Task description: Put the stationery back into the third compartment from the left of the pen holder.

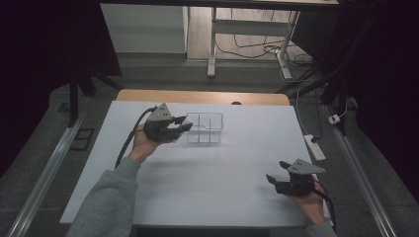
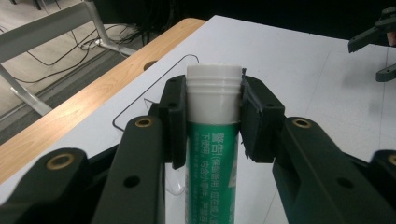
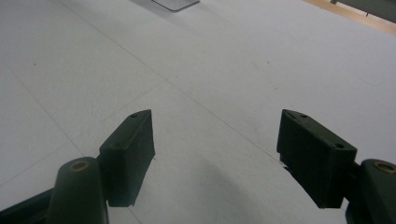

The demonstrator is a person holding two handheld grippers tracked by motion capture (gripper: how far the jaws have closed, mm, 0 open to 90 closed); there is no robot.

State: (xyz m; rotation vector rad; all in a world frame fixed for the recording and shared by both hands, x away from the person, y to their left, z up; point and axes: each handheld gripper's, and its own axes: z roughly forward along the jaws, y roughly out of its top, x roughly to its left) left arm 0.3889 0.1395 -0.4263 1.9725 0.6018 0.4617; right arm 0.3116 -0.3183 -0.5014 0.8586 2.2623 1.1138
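Note:
A green tube [image 2: 212,158] with a white screw cap [image 2: 214,88] and printed white characters stands between the jaws of my left gripper [image 2: 213,100], which is shut on it just below the cap. In the high view the left gripper [image 1: 186,124] hovers at the left edge of a clear divided container [image 1: 205,127], whose thin outline [image 2: 149,93] shows beneath the tube. My right gripper [image 1: 275,170] rests low near the table's front right, open with nothing between its jaws [image 3: 215,154].
The white tabletop [image 1: 212,168] has a wooden strip [image 1: 202,97] along its far edge. Beyond it are desk legs and floor cables [image 1: 257,47]. A power strip [image 1: 314,146] lies on the floor at the right. The right gripper [image 2: 378,42] appears far off in the left gripper view.

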